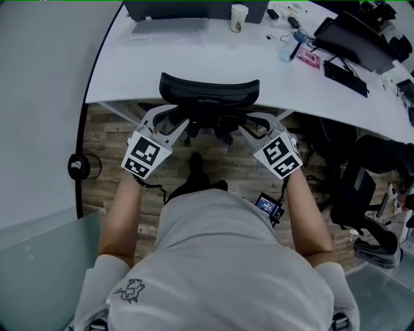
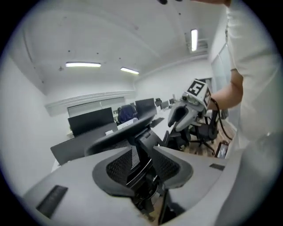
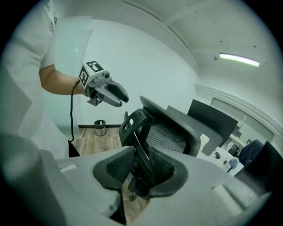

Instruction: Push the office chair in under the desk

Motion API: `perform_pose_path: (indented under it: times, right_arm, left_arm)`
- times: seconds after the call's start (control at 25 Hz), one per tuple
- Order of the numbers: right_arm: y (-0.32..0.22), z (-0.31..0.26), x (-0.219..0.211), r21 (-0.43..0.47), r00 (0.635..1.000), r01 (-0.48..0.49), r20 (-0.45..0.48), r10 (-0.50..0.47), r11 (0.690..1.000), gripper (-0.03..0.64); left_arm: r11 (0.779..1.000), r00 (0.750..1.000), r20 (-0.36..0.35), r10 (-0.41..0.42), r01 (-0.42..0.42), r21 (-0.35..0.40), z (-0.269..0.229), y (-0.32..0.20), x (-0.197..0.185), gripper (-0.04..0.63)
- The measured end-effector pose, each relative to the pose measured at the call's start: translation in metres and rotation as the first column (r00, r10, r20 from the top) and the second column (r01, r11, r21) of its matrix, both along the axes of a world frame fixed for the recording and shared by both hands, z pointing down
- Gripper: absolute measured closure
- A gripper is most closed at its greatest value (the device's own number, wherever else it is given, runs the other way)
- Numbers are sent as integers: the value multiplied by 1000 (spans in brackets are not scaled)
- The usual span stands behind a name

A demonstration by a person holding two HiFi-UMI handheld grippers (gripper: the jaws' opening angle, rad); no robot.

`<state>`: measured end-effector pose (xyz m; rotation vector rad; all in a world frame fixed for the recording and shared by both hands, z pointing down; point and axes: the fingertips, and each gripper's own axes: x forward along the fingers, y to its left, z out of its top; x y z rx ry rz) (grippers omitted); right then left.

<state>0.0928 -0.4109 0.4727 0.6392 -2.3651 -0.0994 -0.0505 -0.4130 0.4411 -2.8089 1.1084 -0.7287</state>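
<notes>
We are looking down at the black office chair. Its curved back is standing right at the near edge of the white desk, at 12 o'clock from us. Its dark legs are showing just below the desk edge. We are not seeing the seat (the desk top and the chair back are covering it).

We are holding the left gripper at about 8 o'clock of the chair back and the right gripper at about 4 o'clock, both close behind it. In the left gripper view the two jaws are standing apart and pinching nothing. The chair's middle spine is showing in the gap, farther off. In the right gripper view the jaws are also standing apart, with the same spine showing between them and nothing squeezed. We cannot tell if the jaw tips are touching the chair back.

On the desk, a pale cup is sitting at 1 o'clock of the chair. A clear bottle is at 2 o'clock and a black keyboard is farther out at 3 o'clock. A small round bin is sitting on the wood floor at 8 o'clock, by the wall. Another dark chair is standing at 4 o'clock.
</notes>
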Motion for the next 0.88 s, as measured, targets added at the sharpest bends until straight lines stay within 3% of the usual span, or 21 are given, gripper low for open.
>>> perform_pose_path:
  times: [0.16,0.36,0.44,0.88]
  right_arm:
    - [18,-17,3,2,996,-30,81,30,1000,537]
    - [37,-39,10,57,976,-93,204,80,994,612]
    - [48,-45,16,66,965,-112,244,93,991,612]
    - [79,-71,25,86,940,-122,331,87,989,614]
  left_arm:
    - [996,981,-172,-89,88,-10,-28,20,5,466]
    - [988,959,-245,-143,153,23,-44,46,6,547]
    - [983,946,-277,-166,180,25,-48,56,7,583]
    - [988,951,-288,-108,134,74,-75,99,38,597]
